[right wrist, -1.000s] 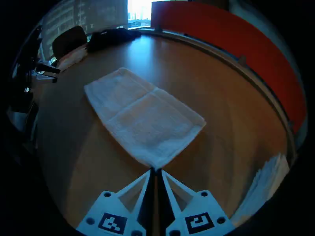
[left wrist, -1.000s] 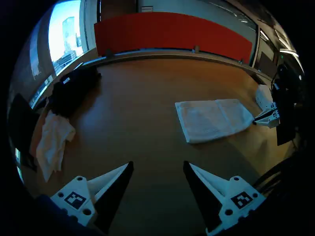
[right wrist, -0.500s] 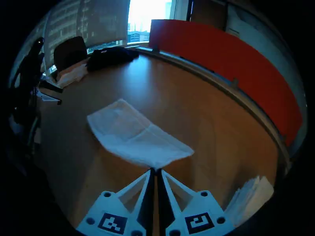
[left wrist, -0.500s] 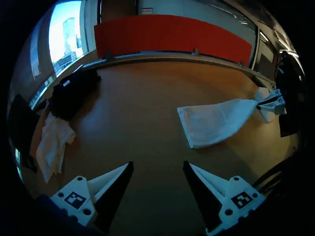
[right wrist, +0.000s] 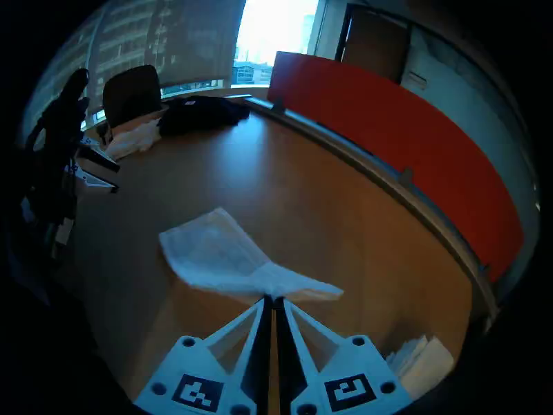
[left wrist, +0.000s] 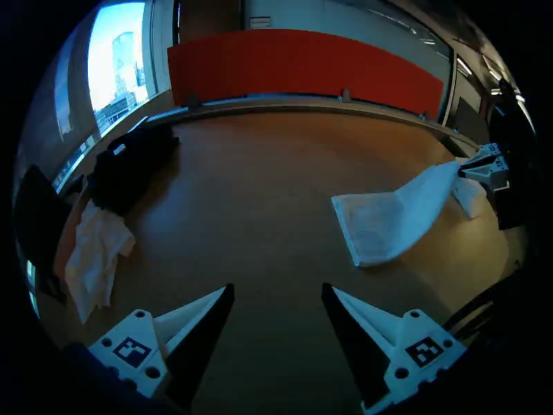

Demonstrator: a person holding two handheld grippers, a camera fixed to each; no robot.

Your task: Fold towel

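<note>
the right gripper point(right wrist: 274, 301) has its 2 fingers pressed together on 1 corner of the white towel point(right wrist: 221, 259) and holds that corner up off the wooden table point(right wrist: 325, 200). the cloth slopes down from the fingertips to its far end, which lies flat on the table. in the left gripper view the same towel point(left wrist: 387, 221) rises like a ramp toward the right gripper point(left wrist: 487, 166) at the right edge, just beside a small pile of folded white cloths point(left wrist: 473, 197).

the left gripper point(left wrist: 276, 289) hangs over bare table with its fingers spread wide and nothing between them, well apart from the towel. a crumpled white cloth point(left wrist: 97, 249) and a dark bundle point(left wrist: 131, 162) lie far off to its left.

the step in hand looks like a fold by 1 lifted end (the towel seems to carry a crease across it, so it may be partly folded). whether the end is meant to go over the flat half or the whole piece toward the pile cannot be told. for a fold, the next move calls for carrying the raised corner across and lowering it square onto the resting edge; with 1 corner pinched the cloth may twist or drag, so the open left gripper could pin or lift the neighbouring corner.
</note>
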